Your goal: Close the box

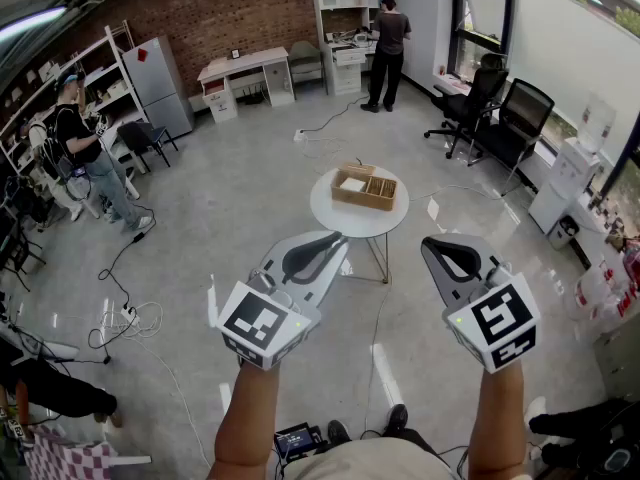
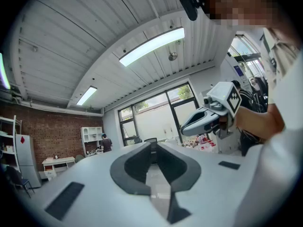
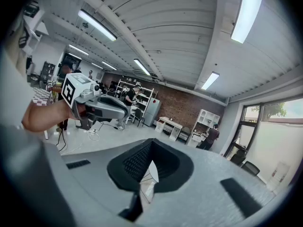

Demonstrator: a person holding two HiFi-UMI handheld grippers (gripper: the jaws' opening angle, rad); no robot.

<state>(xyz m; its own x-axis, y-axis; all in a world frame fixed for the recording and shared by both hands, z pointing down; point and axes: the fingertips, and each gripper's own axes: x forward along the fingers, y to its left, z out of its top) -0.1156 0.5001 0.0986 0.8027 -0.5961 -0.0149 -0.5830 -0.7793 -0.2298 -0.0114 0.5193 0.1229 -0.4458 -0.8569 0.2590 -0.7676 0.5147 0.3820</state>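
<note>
Round table [image 1: 326, 209]; box [image 1: 363, 200] seemingly open, lettering unreadable.

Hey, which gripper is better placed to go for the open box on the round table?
Left, marginally. Both are shut, empty and well short of the round table, but the left gripper angles toward the box and sits nearer it; the right gripper stands further to the side.

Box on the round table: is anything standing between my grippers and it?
Nothing visible does. Only bare floor and the near rim of the table lie between the box and the left gripper and right gripper.
</note>
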